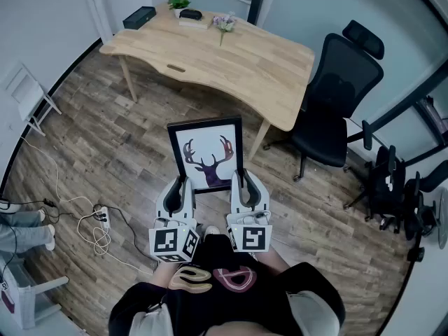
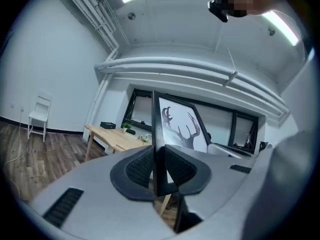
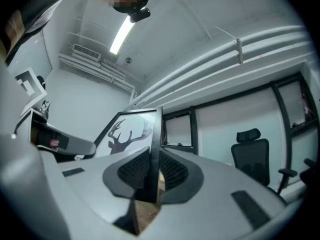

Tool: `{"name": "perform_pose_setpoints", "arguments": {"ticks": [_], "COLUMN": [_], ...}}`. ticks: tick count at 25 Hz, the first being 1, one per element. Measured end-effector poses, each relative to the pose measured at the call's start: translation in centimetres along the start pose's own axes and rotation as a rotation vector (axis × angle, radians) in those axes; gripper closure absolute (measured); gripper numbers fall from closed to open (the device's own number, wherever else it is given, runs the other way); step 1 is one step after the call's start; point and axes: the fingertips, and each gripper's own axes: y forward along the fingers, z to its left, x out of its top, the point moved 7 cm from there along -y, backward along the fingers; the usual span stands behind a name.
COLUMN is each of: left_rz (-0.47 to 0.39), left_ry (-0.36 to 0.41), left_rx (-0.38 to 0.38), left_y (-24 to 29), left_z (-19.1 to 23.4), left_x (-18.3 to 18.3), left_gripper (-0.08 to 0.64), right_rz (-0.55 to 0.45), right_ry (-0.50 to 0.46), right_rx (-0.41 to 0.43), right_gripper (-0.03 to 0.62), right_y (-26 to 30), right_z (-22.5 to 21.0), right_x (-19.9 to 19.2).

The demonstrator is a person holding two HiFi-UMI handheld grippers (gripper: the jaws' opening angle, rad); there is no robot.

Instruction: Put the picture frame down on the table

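A black picture frame (image 1: 208,156) with a deer-head print is held upright in the air over the wood floor, short of the wooden table (image 1: 224,58). My left gripper (image 1: 178,191) is shut on the frame's left edge (image 2: 157,149), and my right gripper (image 1: 243,187) is shut on its right edge (image 3: 154,149). Both grip near the frame's lower corners. In the left gripper view the deer print (image 2: 182,129) shows to the right of the pads; in the right gripper view the print (image 3: 125,134) shows to the left.
A black office chair (image 1: 336,107) stands right of the table. At the table's far edge lie a black box (image 1: 138,17), a small plant (image 1: 180,3) and flowers (image 1: 225,24). A power strip with cables (image 1: 101,219) lies on the floor at left. A white chair (image 1: 28,96) stands by the wall.
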Motion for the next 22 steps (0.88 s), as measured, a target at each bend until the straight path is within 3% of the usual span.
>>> {"name": "perform_pose_setpoints", "arguments": {"ticks": [19,22], "left_rz": [-0.003,-0.004], "left_ry": [0.004,0.043], "left_rx": [-0.029,-0.039], "left_y": [1.2,2.1], "left_z": [1.3,2.0], "left_x": [-1.2,-0.8], "left_gripper": [0.482,0.483], "right_rz": [-0.015,-0.008], "right_ry": [0.020,0.012], "right_rx": [-0.008,-0.018], "right_gripper": [0.515,0.515], "right_y": [0.4,1.5], "right_z": [0.3,0.6], "right_x": [-1.6,-1.7]}}
